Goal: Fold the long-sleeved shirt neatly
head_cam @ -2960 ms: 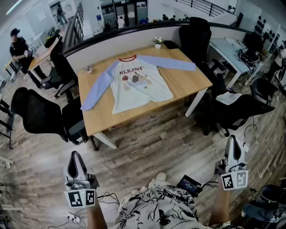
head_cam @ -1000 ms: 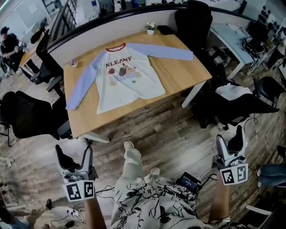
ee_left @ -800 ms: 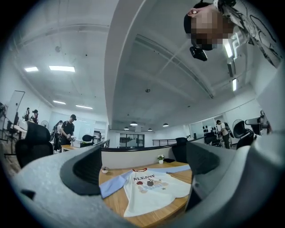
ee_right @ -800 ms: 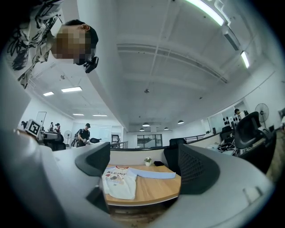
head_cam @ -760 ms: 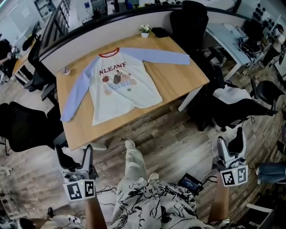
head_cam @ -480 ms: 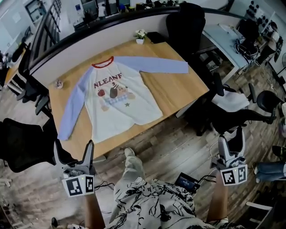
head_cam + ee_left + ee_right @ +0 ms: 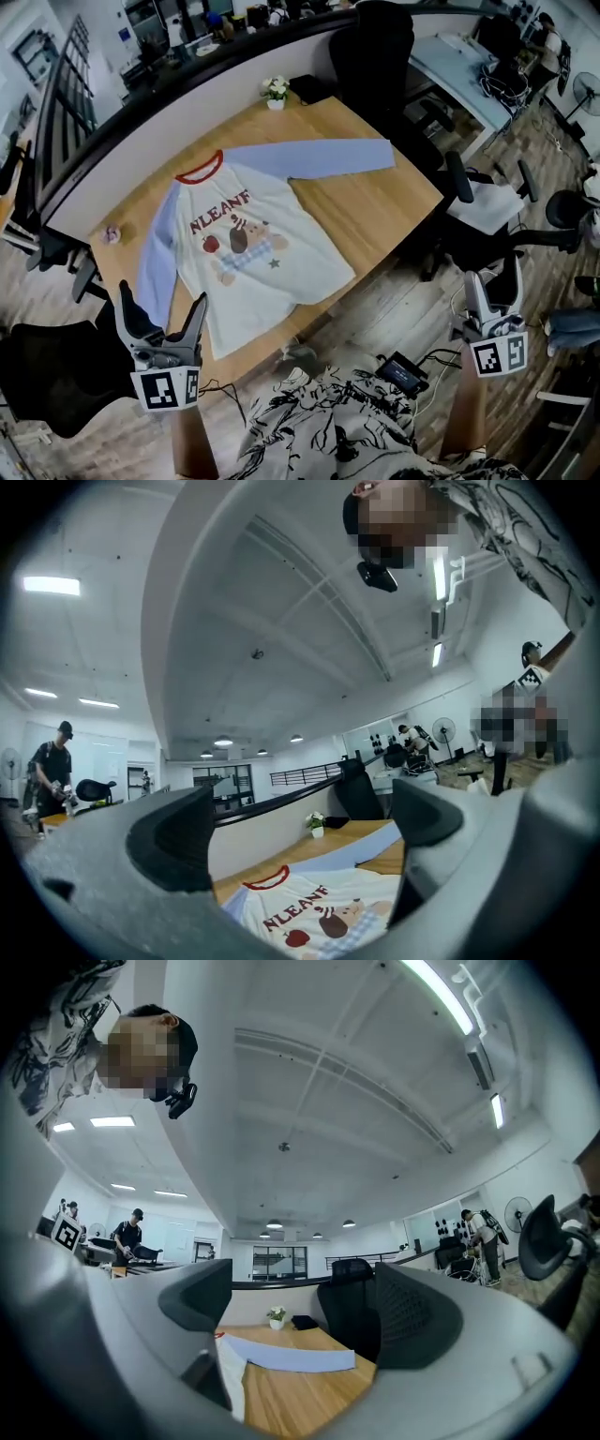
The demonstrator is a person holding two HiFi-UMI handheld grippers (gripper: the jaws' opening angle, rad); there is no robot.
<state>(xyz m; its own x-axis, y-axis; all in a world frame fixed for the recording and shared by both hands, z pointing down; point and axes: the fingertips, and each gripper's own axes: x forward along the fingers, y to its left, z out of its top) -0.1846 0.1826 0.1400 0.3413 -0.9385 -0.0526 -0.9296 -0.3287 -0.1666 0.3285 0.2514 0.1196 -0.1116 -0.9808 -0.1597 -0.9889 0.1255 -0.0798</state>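
Note:
A long-sleeved shirt (image 7: 248, 253) lies spread flat on the wooden table (image 7: 375, 202), white body, red collar, light blue sleeves out to both sides. My left gripper (image 7: 161, 315) is open and empty at the table's near left edge, just short of the shirt's hem and left sleeve (image 7: 155, 272). In the left gripper view the shirt (image 7: 314, 916) shows between the open left gripper (image 7: 300, 841). My right gripper (image 7: 492, 279) is open and empty, off the table's right corner above the floor. Between the open right gripper (image 7: 305, 1321) the right sleeve (image 7: 291, 1358) shows.
A small potted plant (image 7: 275, 90) and a dark item (image 7: 309, 89) stand at the table's far edge, a small object (image 7: 112, 234) at its left. Black office chairs (image 7: 375, 47) ring the table. A dark device (image 7: 403, 372) with cables lies on the floor.
The view has come closer to the table. Both grippers stay open; the left one has risen to the table's near edge by the shirt's hem, the right one sits beside the right corner.

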